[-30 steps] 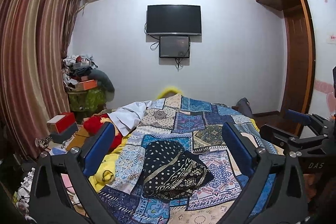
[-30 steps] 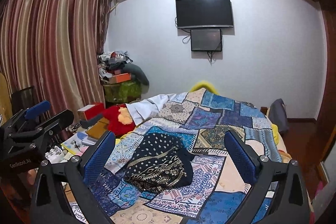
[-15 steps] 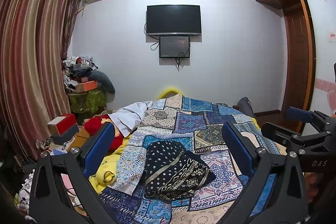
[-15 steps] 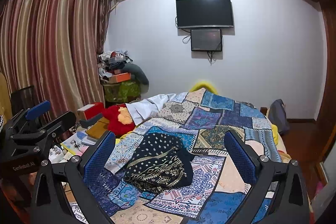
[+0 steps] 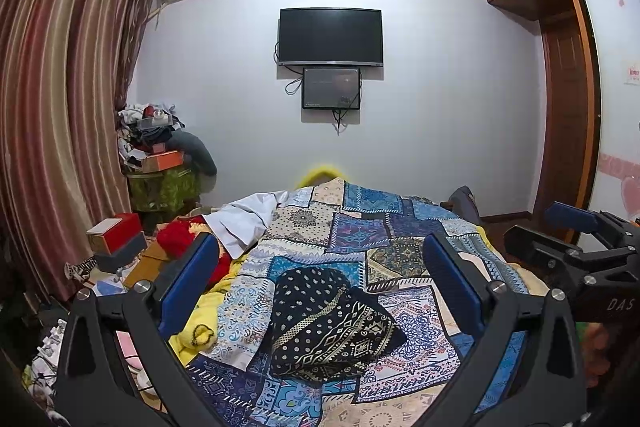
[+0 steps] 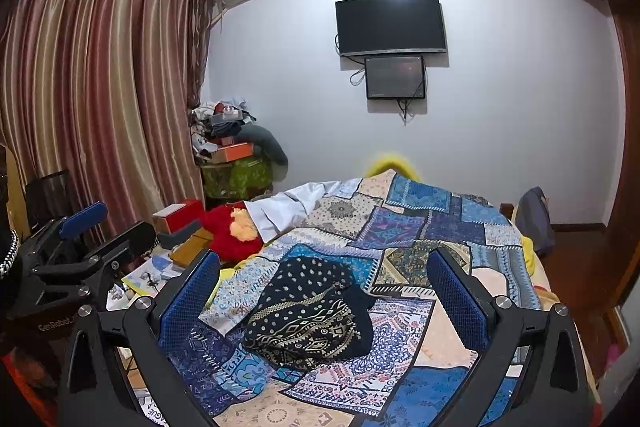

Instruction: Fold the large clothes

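A black garment with white and gold patterns (image 5: 328, 323) lies crumpled on the blue patchwork bedspread (image 5: 380, 227); it also shows in the right wrist view (image 6: 308, 315). My left gripper (image 5: 320, 287) is open and empty, held above the near end of the bed, short of the garment. My right gripper (image 6: 324, 295) is open and empty at about the same distance. The right gripper shows at the right edge of the left wrist view (image 5: 580, 247), and the left gripper at the left edge of the right wrist view (image 6: 76, 247).
A red plush toy (image 6: 236, 231), boxes (image 5: 116, 239) and a cluttered pile (image 5: 160, 155) stand left of the bed by striped curtains (image 5: 52, 127). A white cloth (image 5: 248, 215) lies at the bed's far left. A TV (image 5: 330, 37) hangs on the far wall. A wooden wardrobe (image 5: 568, 87) stands right.
Both grippers have stayed open and nearly still; the views shift only slightly.
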